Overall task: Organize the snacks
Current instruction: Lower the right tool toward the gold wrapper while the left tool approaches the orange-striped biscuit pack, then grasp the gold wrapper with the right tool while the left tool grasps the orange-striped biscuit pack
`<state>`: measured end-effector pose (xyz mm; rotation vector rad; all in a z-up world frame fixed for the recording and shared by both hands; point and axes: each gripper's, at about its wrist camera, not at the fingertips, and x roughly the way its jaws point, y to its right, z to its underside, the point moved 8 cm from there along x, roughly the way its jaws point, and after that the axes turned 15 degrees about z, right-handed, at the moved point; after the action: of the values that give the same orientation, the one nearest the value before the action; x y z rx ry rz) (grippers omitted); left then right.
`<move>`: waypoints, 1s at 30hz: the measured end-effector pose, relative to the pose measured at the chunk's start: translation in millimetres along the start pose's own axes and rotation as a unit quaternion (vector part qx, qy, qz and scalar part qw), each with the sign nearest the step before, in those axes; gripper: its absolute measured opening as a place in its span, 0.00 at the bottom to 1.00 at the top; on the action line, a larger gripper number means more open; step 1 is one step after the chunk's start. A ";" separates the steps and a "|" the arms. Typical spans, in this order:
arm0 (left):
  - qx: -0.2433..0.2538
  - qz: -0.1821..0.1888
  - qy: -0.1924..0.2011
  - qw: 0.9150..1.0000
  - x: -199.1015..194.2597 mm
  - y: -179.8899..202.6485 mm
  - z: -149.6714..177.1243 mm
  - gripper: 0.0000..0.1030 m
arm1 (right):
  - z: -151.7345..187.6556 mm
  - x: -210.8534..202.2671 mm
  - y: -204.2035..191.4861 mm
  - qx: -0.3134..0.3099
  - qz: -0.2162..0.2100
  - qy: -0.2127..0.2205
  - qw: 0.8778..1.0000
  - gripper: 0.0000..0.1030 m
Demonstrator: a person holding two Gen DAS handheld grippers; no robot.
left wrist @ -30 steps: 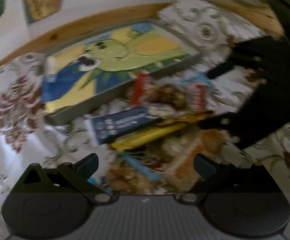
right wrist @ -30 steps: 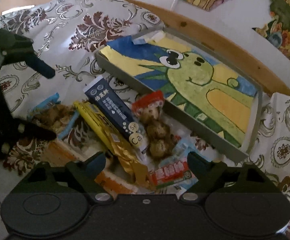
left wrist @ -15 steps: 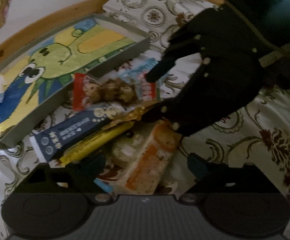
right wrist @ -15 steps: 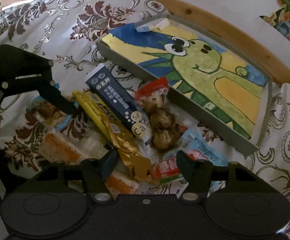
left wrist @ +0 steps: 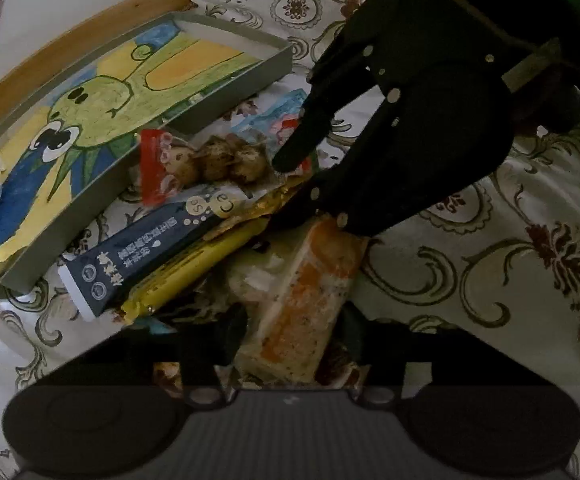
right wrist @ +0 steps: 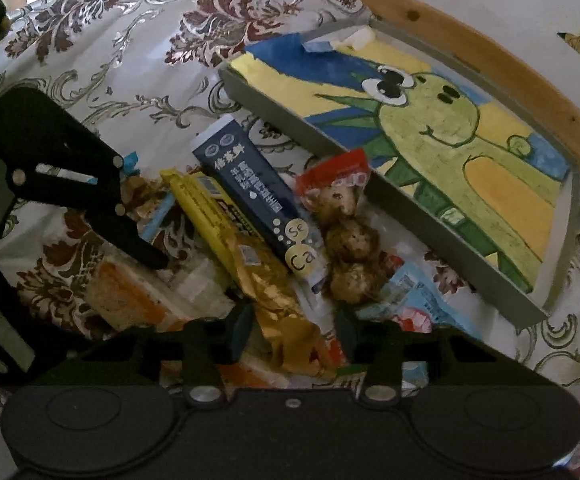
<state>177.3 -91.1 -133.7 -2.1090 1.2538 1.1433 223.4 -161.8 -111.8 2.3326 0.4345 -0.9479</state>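
Both grippers have dropped closer to the snack pile since the earlier frames, and their jaws, wide then, have narrowed and are closing at this moment. From its own camera the left gripper [left wrist: 294,340] has an orange bar [left wrist: 302,300] between its fingers; whether the pads already press on the wrapper I cannot tell, since the fingers sit in shadow. The right gripper [right wrist: 290,332] straddles the crumpled end of a gold pack [right wrist: 286,312], and again contact is not clear. All snacks lie heaped on the patterned cloth [right wrist: 102,60] just in front of the tray [right wrist: 310,128], whose painted dinosaur floor holds no snack apart from a small white piece in one corner. A navy box [right wrist: 250,196] rests across the gold pack, and a bag of brown balls [right wrist: 346,232] lies touching the tray's near wall. My reading: this is the picking step, each hand going for its own packet, with nothing sorted yet. Next, each claw needs to finish closing until the wrapper is firmly pinched, then lift clear of the heap. The gold pack is partly pinned under the navy box, so pulling it may drag neighbours along; a slow, straight lift seems wise.
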 end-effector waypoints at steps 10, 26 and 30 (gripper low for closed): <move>-0.095 0.023 -0.013 0.995 -14.1 -8.2 6.1 0.49 | -1.0 -7.8 8.6 0.033 -0.009 -0.004 0.999 0.18; -0.136 0.031 -0.021 0.990 0.0 -11.3 3.9 0.55 | 5.3 6.8 15.6 0.043 0.022 -0.014 0.999 0.26; -0.131 0.037 -0.022 0.990 1.2 -10.1 1.6 0.47 | 8.9 16.7 12.9 0.039 0.018 -0.028 0.999 0.24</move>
<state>185.7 -85.6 -136.0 -2.2243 1.2276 1.4480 236.6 -176.0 -123.9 2.3700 0.3382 -1.0275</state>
